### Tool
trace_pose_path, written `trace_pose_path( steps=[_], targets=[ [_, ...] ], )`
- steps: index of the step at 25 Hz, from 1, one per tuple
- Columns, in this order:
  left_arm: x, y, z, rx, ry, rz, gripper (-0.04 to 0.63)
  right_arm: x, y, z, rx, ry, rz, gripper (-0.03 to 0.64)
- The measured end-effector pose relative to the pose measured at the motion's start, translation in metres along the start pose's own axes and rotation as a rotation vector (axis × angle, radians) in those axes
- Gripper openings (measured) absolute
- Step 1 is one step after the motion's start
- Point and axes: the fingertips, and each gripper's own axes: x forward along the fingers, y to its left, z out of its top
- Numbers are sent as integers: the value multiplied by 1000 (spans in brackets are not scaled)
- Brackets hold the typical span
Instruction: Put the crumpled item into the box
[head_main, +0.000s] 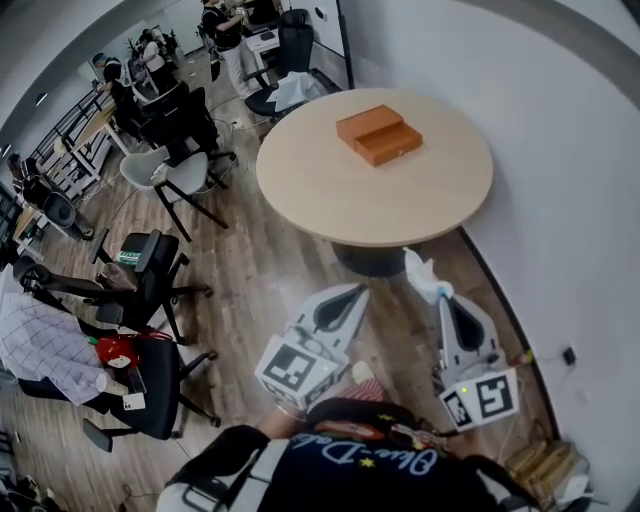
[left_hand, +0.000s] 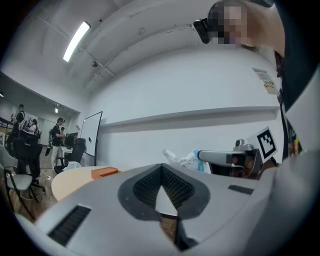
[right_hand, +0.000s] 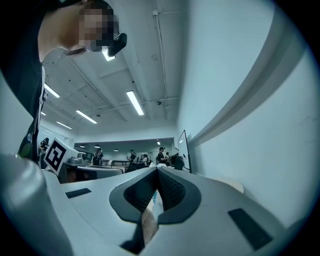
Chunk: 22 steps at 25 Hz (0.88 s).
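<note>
The right tool (head_main: 444, 298) is pinching the crumpled item (head_main: 422, 272) by one edge, just off the near rim of the bench (head_main: 330, 205) and well short of the orange box (head_main: 378, 133). The left tool (head_main: 357, 291) is hanging closed on nothing. With so thin a grip, I reckon the wad could slip free during the reach across and drop to the floor (head_main: 270, 290).

We note a round, light-topped table (head_main: 320, 195) on a dark pedestal (head_main: 372, 260), which stands on the wood-plank floor (head_main: 250, 290). One orange box (head_main: 378, 134) lies on the tabletop, toward the far side. Office chairs (head_main: 150, 270) stand on the floor, left of the table.
</note>
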Motion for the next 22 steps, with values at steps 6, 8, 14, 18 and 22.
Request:
trace_pose_path(
  steps=[6, 8, 14, 18, 22],
  targets=[
    [23, 26, 1, -17, -2, 16, -8, 27, -18, -2, 3, 13, 3, -2],
    [31, 35, 1, -20, 7, 19, -8, 36, -24, -3, 3, 21, -1, -2],
    [53, 59, 2, -24, -7, 6, -8, 63, -41, 0, -19, 38, -14, -2],
    [70, 69, 4, -51, -10, 4, -8, 79, -52, -2, -23, 54, -11, -2],
    [84, 84, -1, -57, -11, 6, -8, 95, -61, -2, -26, 63, -1, -2]
  ],
)
